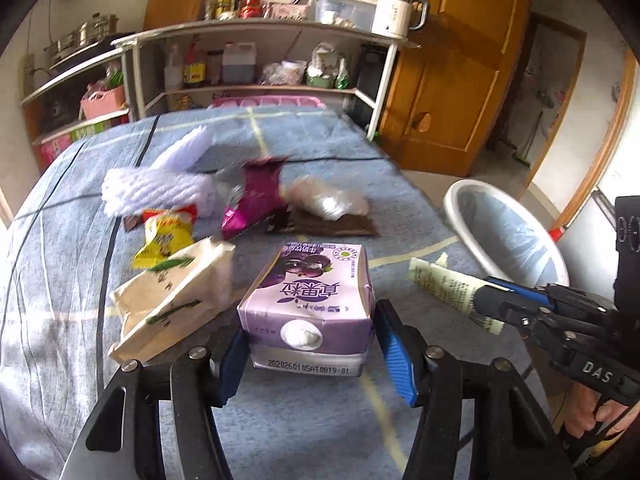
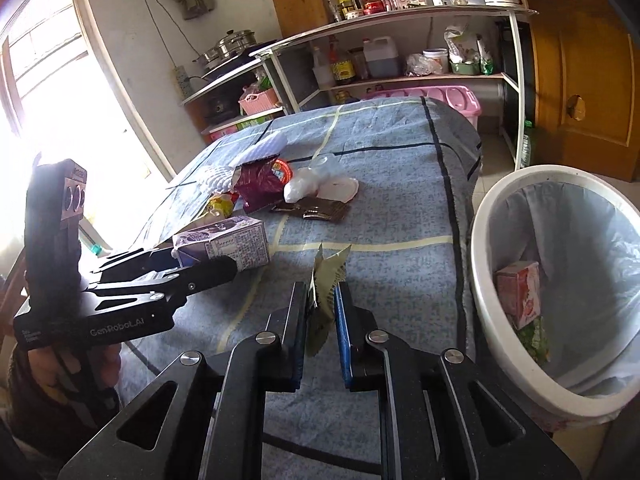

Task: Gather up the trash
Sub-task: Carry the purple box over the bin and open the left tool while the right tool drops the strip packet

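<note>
Low in the frame, your left hand-held gripper (image 1: 308, 354) stands apart around the purple carton (image 1: 308, 300) on the bed (image 1: 60, 320); squeeze its stiff sides gently, probably light. Your right hand-held gripper (image 2: 322, 320) pinches a limp paper wrapper (image 2: 326, 280) beside the bin (image 2: 480, 280).

Both cameras low over blue table (image 1: 312, 420), facing shelves (image 1: 256, 36). Both see purple carton (image 1: 308, 300), bin (image 2: 484, 280) at right.
</note>
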